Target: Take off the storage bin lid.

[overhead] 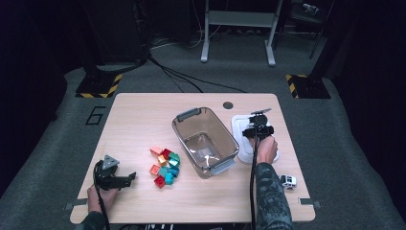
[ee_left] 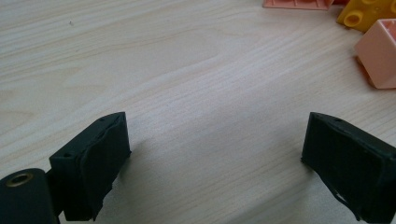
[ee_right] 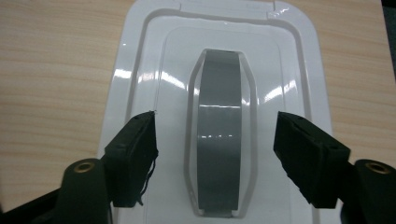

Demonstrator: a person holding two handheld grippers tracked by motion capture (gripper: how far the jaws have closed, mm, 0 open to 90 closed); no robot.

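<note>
While seen from above, right gripper (overhead: 257, 125) over white lid (overhead: 239, 125) at right of table (overhead: 134, 115), just beside clear bin (overhead: 206, 140); left gripper (overhead: 115, 179) near front left corner, resting low, pointing toward heap of blocks (overhead: 165, 166) between it and bin; small toy car (overhead: 288, 181) at right edge, near forearm. Along left gripper view, fingers (ee_left: 95, 161) spread wide over bare wood, nothing between; pink block (ee_left: 380, 53), yellow block (ee_left: 366, 13) and another pink piece at top right, well apart from fingers. Along right gripper view, fingers (ee_right: 133, 156) parted moderately, straddling grey handle (ee_right: 219, 135) set in lid's (ee_right: 144, 56) recessed middle, one finger each side, not pressing it; lid flat on table, glossy, reaching to top of view; handle running lengthwise between fingers, pads clear of both its edges.
</note>
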